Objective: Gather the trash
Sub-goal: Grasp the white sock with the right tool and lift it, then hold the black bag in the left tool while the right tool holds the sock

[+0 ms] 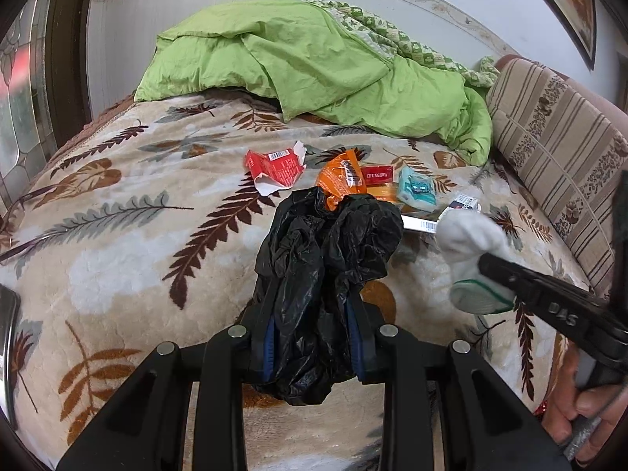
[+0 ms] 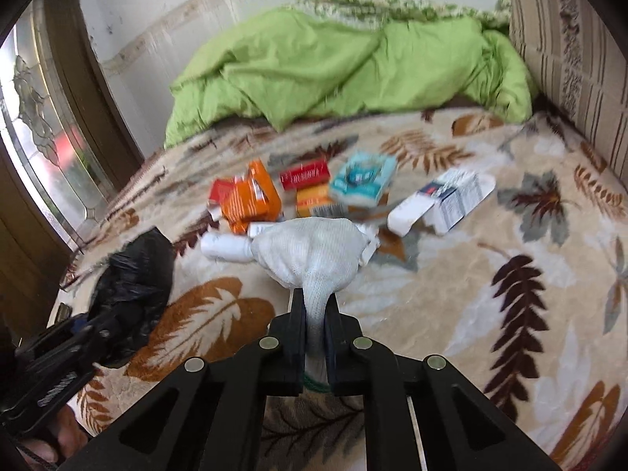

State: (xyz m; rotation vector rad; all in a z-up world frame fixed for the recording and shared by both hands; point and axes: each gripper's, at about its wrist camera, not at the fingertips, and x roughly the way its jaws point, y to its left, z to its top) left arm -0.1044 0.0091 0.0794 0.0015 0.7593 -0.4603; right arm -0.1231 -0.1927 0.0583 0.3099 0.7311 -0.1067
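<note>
A: The left claw (image 1: 314, 298) is clenching the crumpled black bag (image 1: 329, 243), and the right claw (image 2: 316, 314) is pinching a white sock (image 2: 314, 251) just beside it.

B: The bag's mouth is looking closed. I'd shake it open before bringing the sock over; the wrappers (image 2: 251, 196) are lying ahead of both claws on the bed (image 2: 490, 314).

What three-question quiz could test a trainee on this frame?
1. True or false: the left claw is shut on the crumpled black plastic bag.
2. What does the right claw grip?
A. a red cigarette box
B. a white knitted sock with a green-trimmed cuff
C. a teal packet
3. Fill in: the trash boxes lie on a leaf-patterned ____.

Key: 1 true. 2 B, the white knitted sock. 3 blanket.
</note>
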